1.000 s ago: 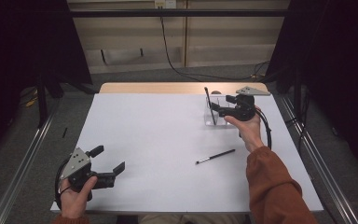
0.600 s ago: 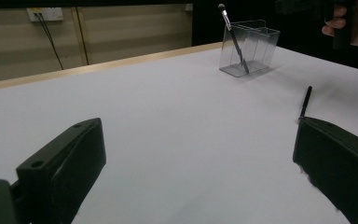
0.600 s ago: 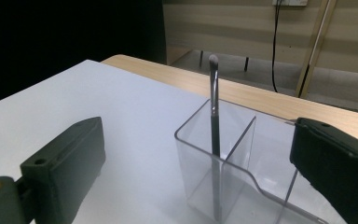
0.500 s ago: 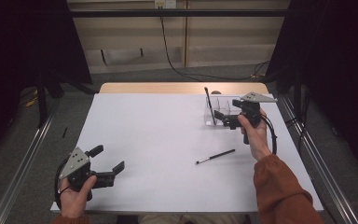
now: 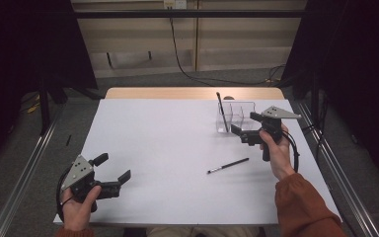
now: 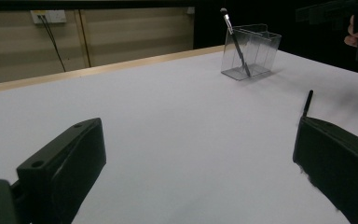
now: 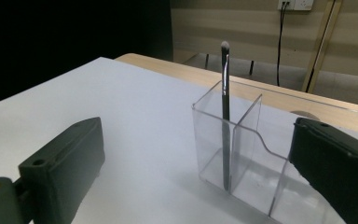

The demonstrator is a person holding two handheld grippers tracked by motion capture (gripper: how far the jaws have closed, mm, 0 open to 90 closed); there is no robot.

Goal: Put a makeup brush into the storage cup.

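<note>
Here white table, dark room; right gripper fingers wide, empty, just opened.

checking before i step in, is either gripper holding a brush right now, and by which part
Nothing is held. The right gripper is open beside the clear organizer, the left gripper open and empty.

white-topped table, beige panelled wall, black curtains, grey floor
</note>
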